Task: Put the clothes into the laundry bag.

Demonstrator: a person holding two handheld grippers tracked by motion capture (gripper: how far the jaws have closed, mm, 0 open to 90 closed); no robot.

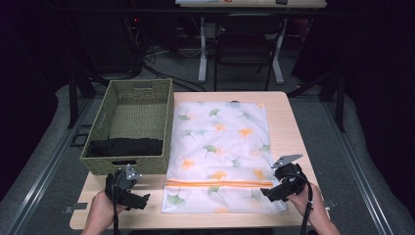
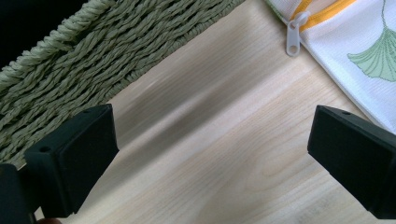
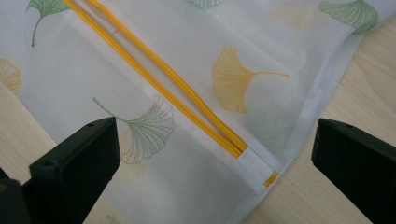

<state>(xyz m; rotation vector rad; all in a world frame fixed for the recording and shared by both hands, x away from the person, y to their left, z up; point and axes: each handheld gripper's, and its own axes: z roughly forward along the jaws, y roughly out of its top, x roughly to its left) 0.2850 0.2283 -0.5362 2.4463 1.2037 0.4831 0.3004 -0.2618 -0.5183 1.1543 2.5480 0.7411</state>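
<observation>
Left tongs (image 1: 139, 200) wide open, nothing between the jaws. They sit at 7 o'clock on the bench (image 1: 284, 122), just in front of the woven basket (image 1: 110, 166). In the left gripper view the jaws straddle bare wood, with the basket wall at 10 o'clock and the white zipper pull (image 2: 294, 35) at 1 o'clock, clear of both jaws.

Right tongs (image 1: 268, 192) also wide open, holding nothing. They sit at 5 o'clock on the bench, at the near right corner of the mesh laundry bag (image 1: 220, 147). In the right gripper view the jaws straddle the end of the orange zipper (image 3: 187, 109); the zipper end stop sits between them and the pads are off the fabric.

The bag lies flat across the bench centre, white with a green and orange leaf print. Its left edge is just beside the basket, and the zipper runs side to side near the bag's near edge.

The basket is at 9–10 o'clock, with a dark folded cloth (image 1: 127, 147) inside at its near end.
</observation>
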